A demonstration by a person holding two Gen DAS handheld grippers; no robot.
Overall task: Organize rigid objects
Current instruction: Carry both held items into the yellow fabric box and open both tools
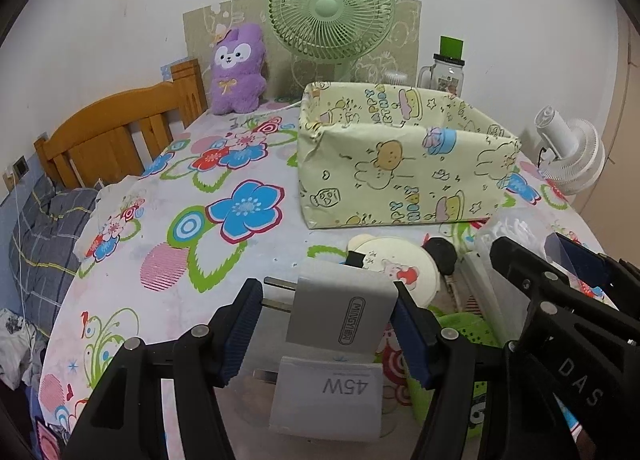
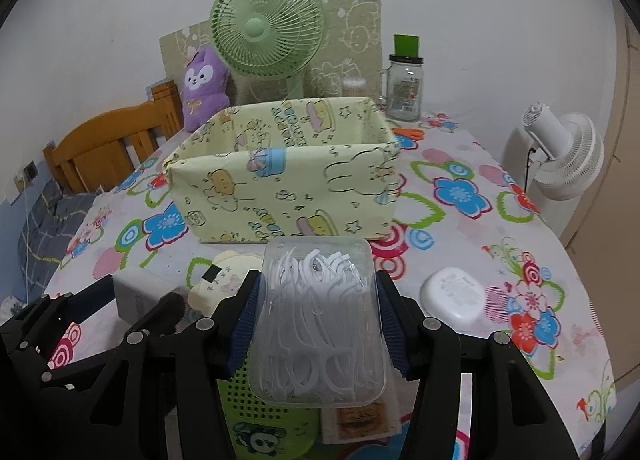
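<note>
Table [image 2: 460, 228] under a flowered cloth fills both views, its edges curving away at the left and right. The yellow cartoon-print box [image 2: 288, 196] stands open-topped mid-table, looks empty from here, and is the likely target bin; judged step: both items lifted and being carried to it. Behind the box: a green fan [image 2: 267, 26], a purple plush [image 2: 204, 90] and a glass jar [image 2: 404, 90], so the far side is crowded. A white fan [image 2: 568, 152] sits off the table's right edge.

Right gripper [image 2: 316, 320] pinches a clear floss-pick case [image 2: 316, 324] by its long sides, case clear of the cloth, just short of the box's near wall. Left gripper [image 1: 328, 324] is clamped on a white 45W charger [image 1: 340, 320], prongs pointing left, also short of the box.

Next move, my guess: raise both above the near rim, go forward over the opening, then release. The near wall is the thing to clear; its rim looks soft and slightly bowed.

The two grippers ride close side by side, so watch for a bump between them. Open room above the box and left of it. Loose bits below: a cream round case [image 1: 394, 264], a green perforated basket [image 2: 260, 408], a white oval case [image 2: 456, 296], all well clear of the carry path if kept high
</note>
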